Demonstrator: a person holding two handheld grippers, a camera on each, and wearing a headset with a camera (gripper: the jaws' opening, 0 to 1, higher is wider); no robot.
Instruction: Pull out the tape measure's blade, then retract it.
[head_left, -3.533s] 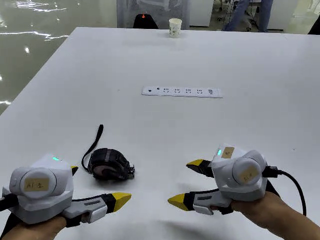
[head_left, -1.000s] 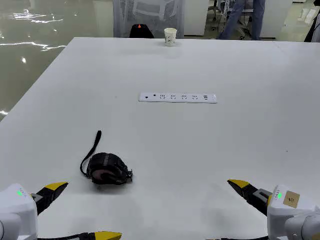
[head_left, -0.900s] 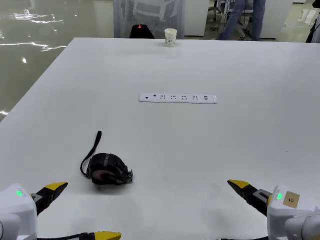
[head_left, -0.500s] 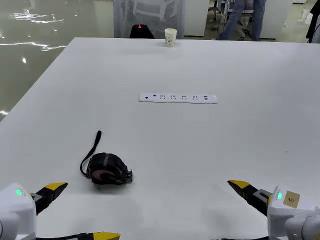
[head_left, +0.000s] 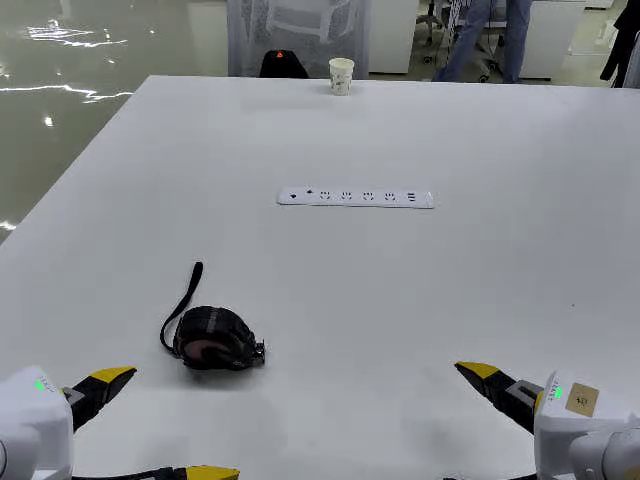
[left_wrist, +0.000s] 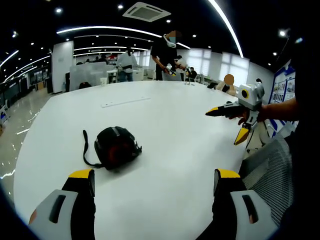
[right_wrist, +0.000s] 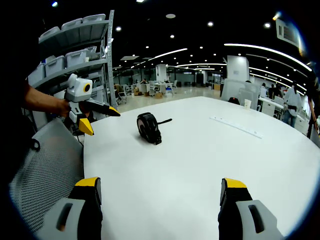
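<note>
The black tape measure (head_left: 212, 340) lies on its side on the white table (head_left: 400, 290), its blade in and its black wrist strap (head_left: 181, 298) looped out to the back left. My left gripper (head_left: 160, 425) is open at the near left edge, a hand's width short of it. My right gripper (head_left: 462, 425) is open at the near right, well clear. From the left gripper view the tape measure (left_wrist: 116, 146) sits ahead of my open left gripper (left_wrist: 154, 175), with the right gripper (left_wrist: 226, 127) open off to the right. From the right gripper view the tape measure (right_wrist: 148, 127) lies beyond my open right gripper (right_wrist: 160, 183), near the left gripper (right_wrist: 101, 122).
A white power strip (head_left: 356, 196) lies across the table's middle. A paper cup (head_left: 341, 74) stands at the far edge. People stand beyond the table. A grey mesh chair back (right_wrist: 47, 165) is close behind the near edge.
Since 3.5 s ago both grippers have drawn back toward me and spread apart, away from the tape measure. Over the last second nothing has visibly moved.
</note>
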